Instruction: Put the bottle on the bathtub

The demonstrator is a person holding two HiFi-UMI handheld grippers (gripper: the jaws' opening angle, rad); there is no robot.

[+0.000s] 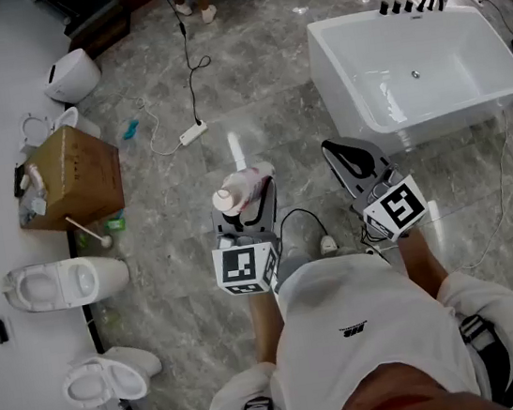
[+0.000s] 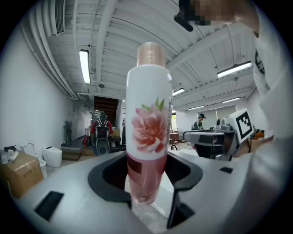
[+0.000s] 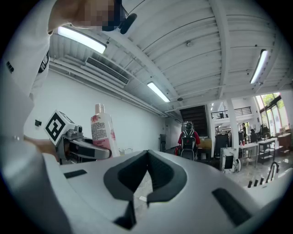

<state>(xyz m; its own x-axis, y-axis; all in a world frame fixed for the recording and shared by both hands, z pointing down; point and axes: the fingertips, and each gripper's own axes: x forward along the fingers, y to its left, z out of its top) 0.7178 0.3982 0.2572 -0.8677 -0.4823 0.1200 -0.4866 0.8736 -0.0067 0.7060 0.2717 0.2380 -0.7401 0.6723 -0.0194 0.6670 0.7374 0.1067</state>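
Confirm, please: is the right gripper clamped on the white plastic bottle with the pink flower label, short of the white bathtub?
Not quite: the left gripper is clamped on the white plastic bottle with the pink flower label, short of the white bathtub; the left gripper view shows it.

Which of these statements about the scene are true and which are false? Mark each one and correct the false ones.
1. The left claw grips the bottle. True.
2. The right claw is wide open. False: its jaws are shut, with nothing between them.
3. The bottle stands on the bathtub. False: it is held in the left claw above the floor, apart from the bathtub.
4. The bottle's label shows a pink flower. True.
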